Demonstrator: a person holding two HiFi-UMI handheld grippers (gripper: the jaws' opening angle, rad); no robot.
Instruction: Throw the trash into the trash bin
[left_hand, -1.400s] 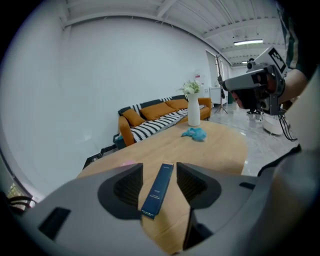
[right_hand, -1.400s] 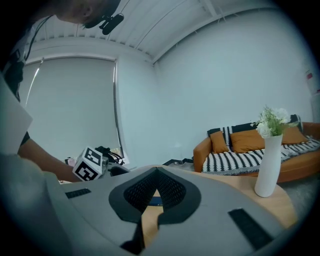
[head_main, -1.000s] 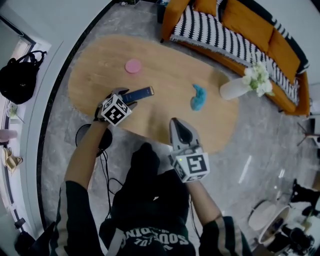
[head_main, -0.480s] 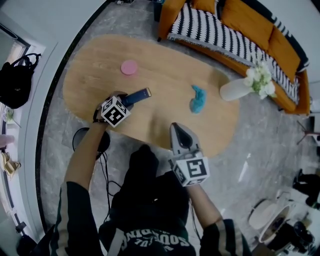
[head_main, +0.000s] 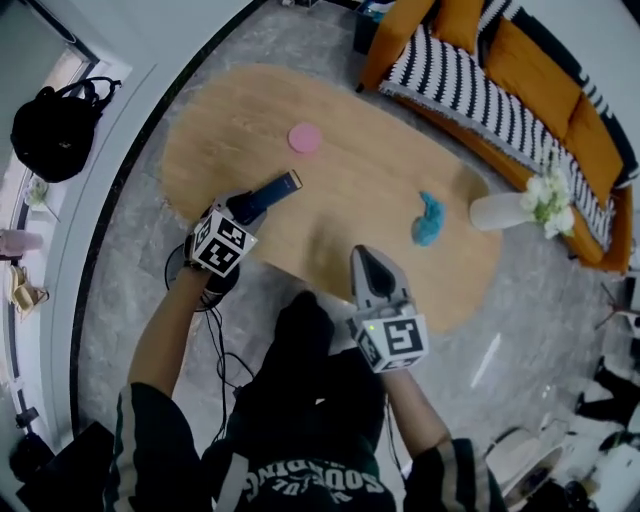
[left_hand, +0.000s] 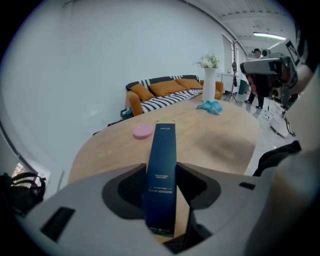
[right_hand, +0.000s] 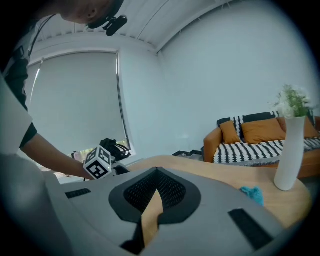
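Gripping a slim dark blue carton (left_hand: 162, 170) by its near end, the left gripper (left_hand: 162, 200) is held over the near left edge of the oval wooden table (head_main: 350, 190). Its jaws have just been closing and now press on the carton's two long sides. The carton juts out from between them over the tabletop, pointing toward the table's middle; whether its far end is clear of the wood is hard to judge. The right gripper (head_main: 368, 258) is at the table's near edge, well apart from the left one. Its jaws are drawn together to a thin slit with nothing between them. A flat pink disc (head_main: 304, 138) lies on the table's far left part, beyond the carton. A crumpled blue piece (head_main: 430, 220), possibly cloth or paper, lies toward the table's right end. Just beyond it, at that end, a white vase (head_main: 497, 211) with pale flowers stands on the table. Behind the table's far right side is an orange sofa (head_main: 560, 110) with a black-and-white striped cover. A black backpack (head_main: 55, 130) rests on the floor well off the table's left end.
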